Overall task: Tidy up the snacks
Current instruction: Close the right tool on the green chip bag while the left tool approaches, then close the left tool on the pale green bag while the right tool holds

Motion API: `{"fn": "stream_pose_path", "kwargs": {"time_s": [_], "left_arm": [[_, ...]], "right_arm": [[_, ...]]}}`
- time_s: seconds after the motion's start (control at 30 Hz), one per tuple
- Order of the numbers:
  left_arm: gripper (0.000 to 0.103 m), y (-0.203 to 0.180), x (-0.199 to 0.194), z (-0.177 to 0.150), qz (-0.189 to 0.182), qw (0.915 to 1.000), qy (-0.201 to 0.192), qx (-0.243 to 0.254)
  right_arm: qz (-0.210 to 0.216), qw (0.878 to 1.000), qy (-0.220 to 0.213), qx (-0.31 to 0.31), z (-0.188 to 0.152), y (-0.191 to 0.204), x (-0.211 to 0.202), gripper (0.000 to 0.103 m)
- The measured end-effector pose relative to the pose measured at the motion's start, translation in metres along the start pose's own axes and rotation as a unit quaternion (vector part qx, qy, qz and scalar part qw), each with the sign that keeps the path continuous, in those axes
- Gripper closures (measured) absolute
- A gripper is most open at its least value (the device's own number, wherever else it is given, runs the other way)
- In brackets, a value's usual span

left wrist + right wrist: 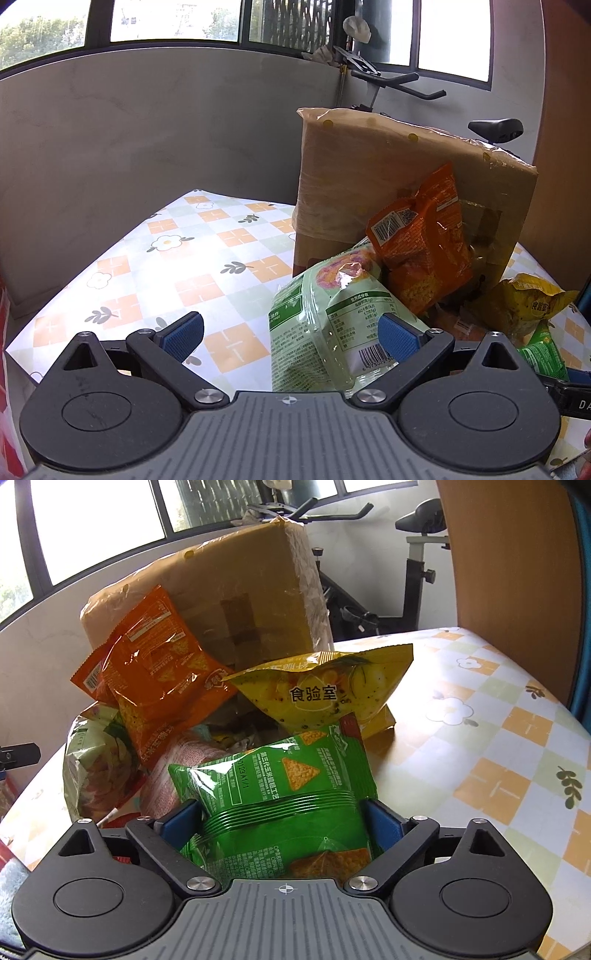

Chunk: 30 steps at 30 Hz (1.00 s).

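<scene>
Nearest in the right wrist view, the right gripper (283, 821) stands wide, with the green bag (280, 805) lying between its blue pads (183, 821). The bag fills the whole gap and its edges reach both pads; whether they press on it I cannot tell. The bag shows triangular chips printed on its front.

In the left wrist view, the left gripper (291, 332) is wide open and holds nothing. Its right pad (397, 338) sits in front of the pale green bag (325, 325), but the left pad is over bare tabletop (147, 266), well apart from the bag.

Just beyond the green bag lies the pile of snacks. The pale green bag is on the left of the pile (96, 760), and a pink bag (184, 764) lies between it and the green one. Above them an orange bag (155, 679) leans against a brown box (236, 602). To its right, a yellow bag (325, 690) stands propped with its upper edge out to the right.

The box, wrapped in clear film, stands upright behind the pile on the checked, flowered cloth of the tabletop.

Farther back stands an exercise bike (417, 572) by the grey wall, with windows (99, 520) above it and a wooden panel (513, 572) at the right.
</scene>
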State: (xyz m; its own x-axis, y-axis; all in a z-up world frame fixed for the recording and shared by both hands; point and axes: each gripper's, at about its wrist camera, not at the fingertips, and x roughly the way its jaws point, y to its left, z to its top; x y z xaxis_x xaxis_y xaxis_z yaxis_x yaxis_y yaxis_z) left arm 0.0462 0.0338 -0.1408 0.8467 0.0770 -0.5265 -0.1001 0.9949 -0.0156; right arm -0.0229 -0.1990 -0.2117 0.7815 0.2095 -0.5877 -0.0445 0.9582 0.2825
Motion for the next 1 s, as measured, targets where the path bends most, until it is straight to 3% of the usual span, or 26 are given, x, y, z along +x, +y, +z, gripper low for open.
{"fn": "stream_pose_path", "kwargs": {"time_s": [0.2, 1.0], "left_arm": [[0.002, 0.0, -0.001, 0.0, -0.003, 1.0, 0.001, -0.002], [0.002, -0.002, 0.007, 0.001, -0.01, 0.9999, 0.008, 0.001]], "right_arm": [[-0.014, 1.0, -0.023, 0.009, 0.001, -0.005, -0.007, 0.014], [-0.013, 0.999, -0.047, -0.011, -0.001, -0.001, -0.013, 0.014]]}}
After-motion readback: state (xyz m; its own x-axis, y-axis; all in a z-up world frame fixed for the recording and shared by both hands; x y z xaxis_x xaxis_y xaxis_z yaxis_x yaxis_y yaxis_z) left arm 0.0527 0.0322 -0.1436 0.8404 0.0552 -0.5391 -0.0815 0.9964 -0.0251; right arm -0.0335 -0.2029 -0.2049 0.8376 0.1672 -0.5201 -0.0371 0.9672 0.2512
